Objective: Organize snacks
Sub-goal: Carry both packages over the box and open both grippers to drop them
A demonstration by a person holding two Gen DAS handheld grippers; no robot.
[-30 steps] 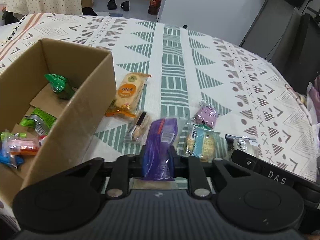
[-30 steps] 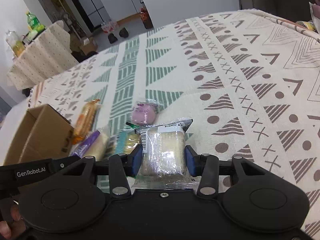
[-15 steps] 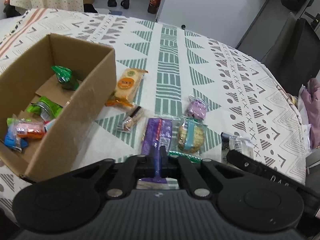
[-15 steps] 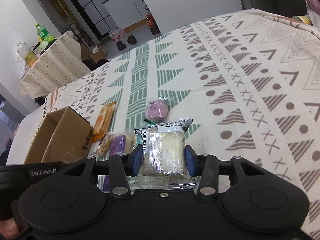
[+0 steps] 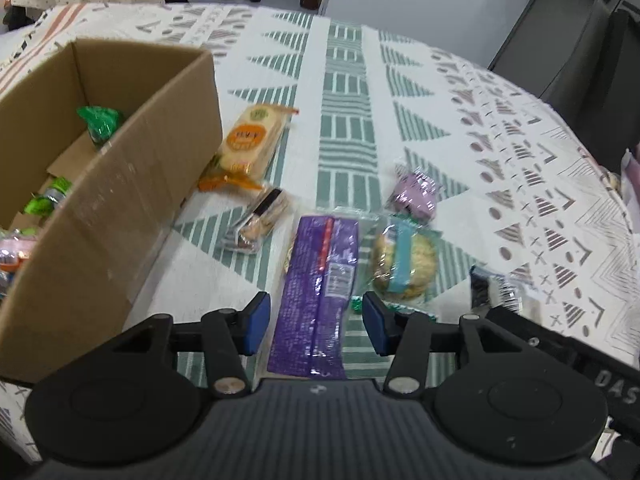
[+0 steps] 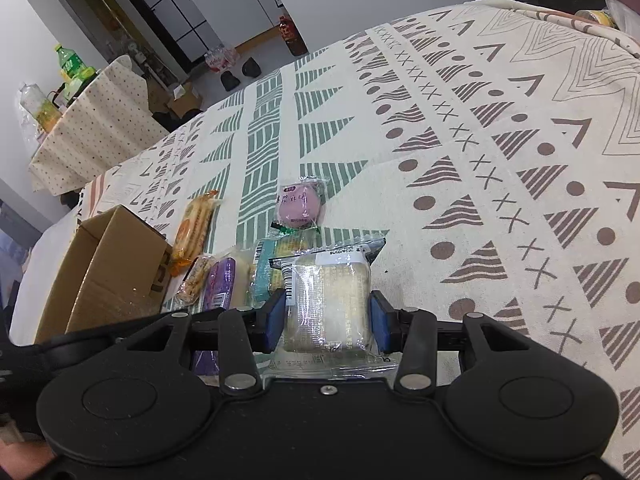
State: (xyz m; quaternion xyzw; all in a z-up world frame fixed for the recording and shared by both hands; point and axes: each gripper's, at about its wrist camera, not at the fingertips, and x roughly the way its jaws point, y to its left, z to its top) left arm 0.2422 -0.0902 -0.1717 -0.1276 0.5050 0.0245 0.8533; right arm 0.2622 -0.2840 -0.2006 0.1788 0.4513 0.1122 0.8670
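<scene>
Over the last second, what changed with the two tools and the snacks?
The left tool opened, letting go of the purple packet, which now lies on the tablecloth between its fingers. The right tool stays shut on the clear-wrapped cake. Other snacks unmoved.

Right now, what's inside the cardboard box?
In the cardboard box, the left wrist view shows a green wrapped snack, another green packet and a pink packet at the frame edge. The near wall hides the rest of the floor.

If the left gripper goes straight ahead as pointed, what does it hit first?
Probably the long purple foil snack packet: it already lies between the open left gripper fingers. Beyond it the green-striped tablecloth looks bare, though depth is unclear.
</scene>
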